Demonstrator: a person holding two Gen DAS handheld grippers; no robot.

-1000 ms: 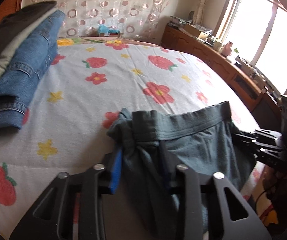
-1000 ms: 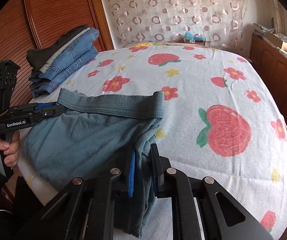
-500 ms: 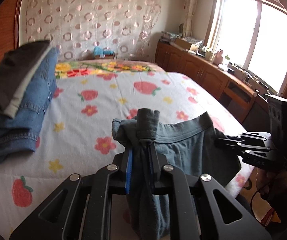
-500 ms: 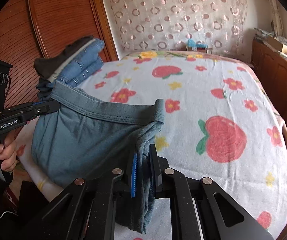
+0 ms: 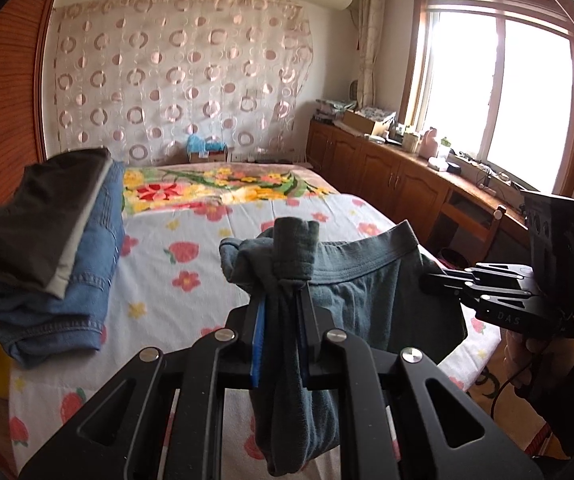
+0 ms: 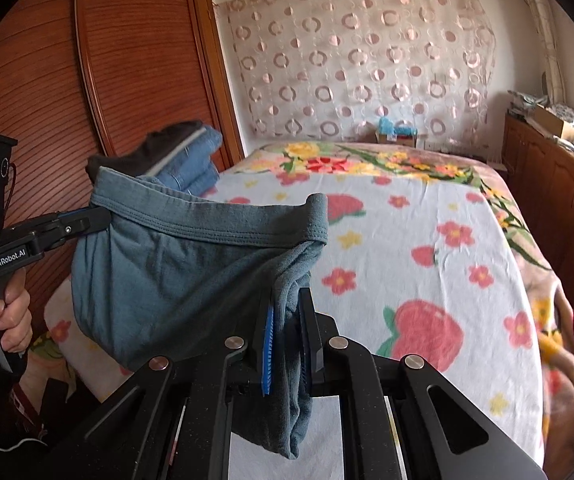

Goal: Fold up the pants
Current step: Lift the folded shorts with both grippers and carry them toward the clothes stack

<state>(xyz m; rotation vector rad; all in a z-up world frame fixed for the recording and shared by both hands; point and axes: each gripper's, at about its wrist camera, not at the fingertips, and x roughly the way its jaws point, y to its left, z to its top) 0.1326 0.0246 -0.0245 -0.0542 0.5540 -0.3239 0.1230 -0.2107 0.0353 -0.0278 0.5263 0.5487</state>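
Observation:
Grey-blue short pants [image 5: 363, 300] hang in the air above the near edge of the bed, stretched by the waistband between both grippers. My left gripper [image 5: 281, 312] is shut on one bunched end of the waistband; its blue pad shows beside the cloth. My right gripper [image 6: 289, 320] is shut on the other end, with the cloth [image 6: 191, 272] sagging to its left. Each gripper shows in the other's view, the right gripper [image 5: 439, 282] at right and the left gripper [image 6: 95, 216] at left, held by a hand [image 6: 3, 320].
A stack of folded jeans and dark clothes [image 5: 55, 256] lies at the bed's left side, by a wooden wardrobe [image 6: 127, 80]. The strawberry-print bedspread [image 6: 427, 260] stretches ahead. Wooden cabinets [image 5: 387, 176] with clutter run under the window at right.
Both grippers have risen and lifted the pants off the bedspread. The left gripper's jaws closed on the waistband end. The views tilted upward toward the curtain.

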